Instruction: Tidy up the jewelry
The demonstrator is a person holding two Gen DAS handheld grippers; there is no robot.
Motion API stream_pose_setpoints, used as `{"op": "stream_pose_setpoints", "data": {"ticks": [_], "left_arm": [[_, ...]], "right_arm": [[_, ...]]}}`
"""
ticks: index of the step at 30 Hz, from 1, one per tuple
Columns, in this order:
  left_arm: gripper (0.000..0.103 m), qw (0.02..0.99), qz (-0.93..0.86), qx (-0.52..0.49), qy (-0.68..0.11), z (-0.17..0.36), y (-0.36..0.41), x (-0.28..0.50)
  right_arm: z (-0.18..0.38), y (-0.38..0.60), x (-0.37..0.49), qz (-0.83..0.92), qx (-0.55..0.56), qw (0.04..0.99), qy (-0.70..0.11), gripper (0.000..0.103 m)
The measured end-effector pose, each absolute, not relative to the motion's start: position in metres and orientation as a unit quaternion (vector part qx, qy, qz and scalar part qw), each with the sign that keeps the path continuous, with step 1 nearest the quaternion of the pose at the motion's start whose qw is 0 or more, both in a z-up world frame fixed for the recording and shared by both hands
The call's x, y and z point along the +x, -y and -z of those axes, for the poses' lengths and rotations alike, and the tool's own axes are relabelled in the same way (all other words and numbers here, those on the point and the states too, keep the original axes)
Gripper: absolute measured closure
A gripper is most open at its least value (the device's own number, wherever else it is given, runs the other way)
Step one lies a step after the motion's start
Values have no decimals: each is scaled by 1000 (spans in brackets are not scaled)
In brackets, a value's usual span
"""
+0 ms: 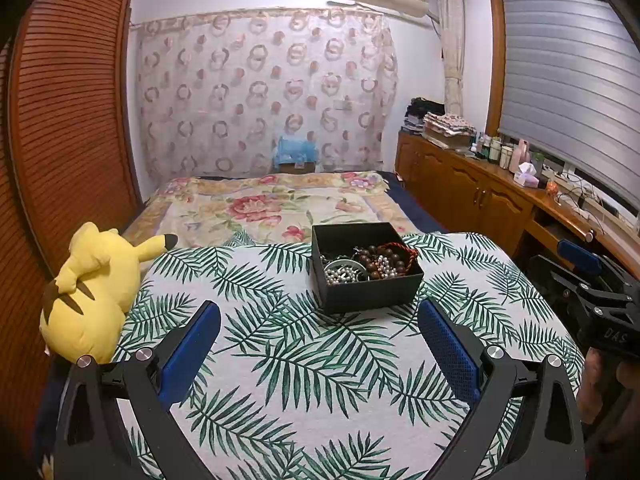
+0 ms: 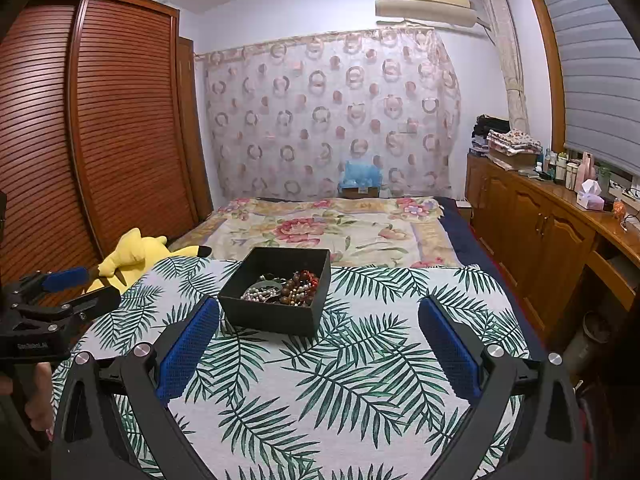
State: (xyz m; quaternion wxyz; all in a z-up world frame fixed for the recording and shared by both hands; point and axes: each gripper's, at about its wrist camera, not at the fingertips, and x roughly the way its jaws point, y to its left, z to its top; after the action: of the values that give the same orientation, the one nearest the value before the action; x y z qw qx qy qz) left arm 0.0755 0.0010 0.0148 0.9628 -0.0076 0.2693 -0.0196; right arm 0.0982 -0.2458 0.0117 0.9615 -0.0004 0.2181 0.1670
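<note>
A black open box (image 1: 370, 294) stands on a palm-leaf cloth (image 1: 304, 360) on the bed. In it lies a tangle of jewelry (image 1: 368, 264): pearl strands, brown wooden beads, a red cord. The box also shows in the right wrist view (image 2: 272, 316) with the jewelry (image 2: 286, 286) inside. My left gripper (image 1: 319, 312) is open and empty, just short of the box. My right gripper (image 2: 319, 308) is open and empty, with the box ahead and to its left. Each gripper shows at the edge of the other's view: the right one (image 1: 596, 292), the left one (image 2: 68, 292).
A yellow plush toy (image 1: 92, 292) lies at the cloth's left edge. A floral blanket (image 1: 276, 208) covers the bed beyond the box. A wooden wardrobe (image 2: 100, 128) stands on the left. A wooden cabinet (image 2: 552, 232) with bottles and a tissue box runs along the right.
</note>
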Motion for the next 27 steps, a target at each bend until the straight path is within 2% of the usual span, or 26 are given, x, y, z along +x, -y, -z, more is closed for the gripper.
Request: {"op": "stream_pose_setpoints", "data": {"ticks": [27], "left_arm": [[8,962,20,-12,-271,-12,2,75]], "right_arm": [[-11,245,99,-167,0,961,-219,3]]}}
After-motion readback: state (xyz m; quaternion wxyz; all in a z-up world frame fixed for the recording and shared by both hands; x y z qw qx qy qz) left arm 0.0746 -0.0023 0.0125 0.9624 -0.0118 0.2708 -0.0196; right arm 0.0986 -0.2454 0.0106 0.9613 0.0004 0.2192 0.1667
